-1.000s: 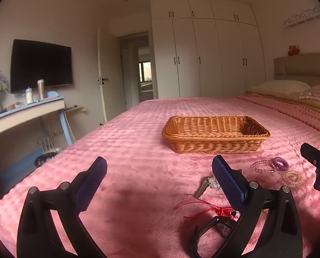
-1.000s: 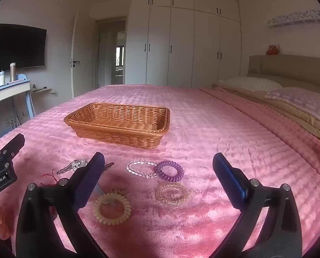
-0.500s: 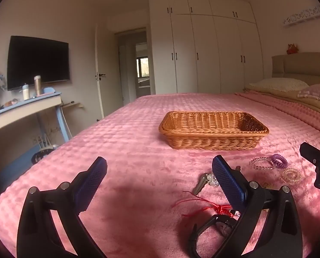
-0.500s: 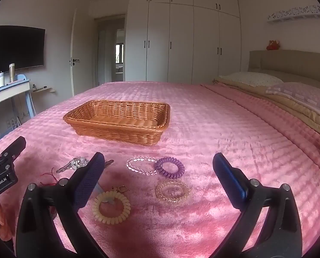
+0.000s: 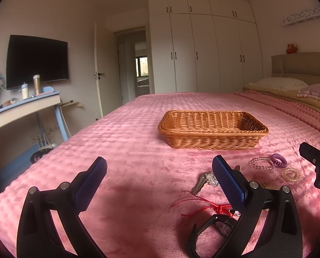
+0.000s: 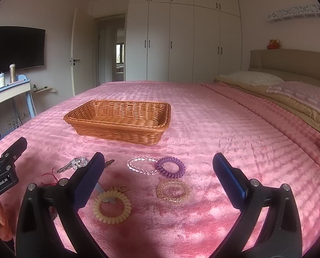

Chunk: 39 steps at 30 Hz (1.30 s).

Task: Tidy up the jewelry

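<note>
Pink bedspread [image 6: 213, 129] lies bare around wicker basket [image 6: 119, 129]; bracelets [image 6: 142, 165] nearer.

Ahead of the right gripper [image 6: 158, 179], the basket [image 6: 119, 130] sits on the bed [image 6: 224, 129], slightly left. Between its fingers lie the bead bracelet [image 6: 141, 165] touching a coil tie [image 6: 170, 167]; nearer, two further coil ties [image 6: 173, 191] [image 6: 112, 206]. The hair clip [image 6: 73, 164] lies left.
</note>
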Motion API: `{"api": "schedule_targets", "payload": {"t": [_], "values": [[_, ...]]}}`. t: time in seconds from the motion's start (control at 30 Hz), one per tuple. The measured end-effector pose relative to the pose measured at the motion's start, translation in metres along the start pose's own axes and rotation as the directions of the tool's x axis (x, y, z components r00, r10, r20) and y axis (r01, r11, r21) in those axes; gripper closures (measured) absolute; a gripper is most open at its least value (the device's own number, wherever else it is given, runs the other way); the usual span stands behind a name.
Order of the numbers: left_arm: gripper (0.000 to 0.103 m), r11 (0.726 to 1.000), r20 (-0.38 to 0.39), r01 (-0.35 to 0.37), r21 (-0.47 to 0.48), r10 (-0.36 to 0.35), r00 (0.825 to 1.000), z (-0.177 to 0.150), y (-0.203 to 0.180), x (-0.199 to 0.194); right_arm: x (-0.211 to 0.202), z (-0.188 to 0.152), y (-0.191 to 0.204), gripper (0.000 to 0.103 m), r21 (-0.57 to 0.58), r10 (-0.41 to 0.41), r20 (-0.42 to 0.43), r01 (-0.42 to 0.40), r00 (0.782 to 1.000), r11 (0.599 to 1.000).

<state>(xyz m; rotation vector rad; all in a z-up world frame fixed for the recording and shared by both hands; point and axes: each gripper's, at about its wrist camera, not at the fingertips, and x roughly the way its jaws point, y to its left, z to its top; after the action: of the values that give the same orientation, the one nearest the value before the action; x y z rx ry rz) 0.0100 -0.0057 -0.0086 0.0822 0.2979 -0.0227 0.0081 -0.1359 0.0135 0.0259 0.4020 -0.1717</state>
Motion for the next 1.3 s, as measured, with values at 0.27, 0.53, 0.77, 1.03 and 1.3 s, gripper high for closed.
{"api": "schedule_targets", "payload": {"t": [0.27,0.53,0.77,1.03,1.3], "values": [[0.008,1.0,-0.003,0.003,-0.002,-0.003,1.0,0.0013,0.0006,0.0012,0.0003,-0.0001,-0.0001,0.006,0.0,0.0,-0.001,0.0,1.0,1.0],[0.007,1.0,-0.005,0.005,-0.004,-0.005,1.0,0.0009,-0.0002,0.002,0.0004,0.0001,0.0003,0.006,0.0,0.0,-0.002,0.0,1.0,1.0],[0.007,1.0,-0.005,0.005,-0.005,-0.005,1.0,0.0007,0.0001,0.0017,0.0006,0.0005,-0.0002,0.006,0.001,0.0,-0.002,0.0,1.0,1.0],[0.007,1.0,-0.005,0.004,-0.006,-0.005,1.0,0.0005,0.0,0.0017,0.0008,-0.0007,0.0024,0.006,-0.005,-0.001,-0.004,0.001,1.0,1.0],[0.008,1.0,-0.006,0.006,-0.007,-0.006,1.0,0.0005,-0.001,0.0025,0.0011,-0.0002,0.0029,0.006,-0.006,0.0,-0.005,0.0,1.0,1.0]]}}
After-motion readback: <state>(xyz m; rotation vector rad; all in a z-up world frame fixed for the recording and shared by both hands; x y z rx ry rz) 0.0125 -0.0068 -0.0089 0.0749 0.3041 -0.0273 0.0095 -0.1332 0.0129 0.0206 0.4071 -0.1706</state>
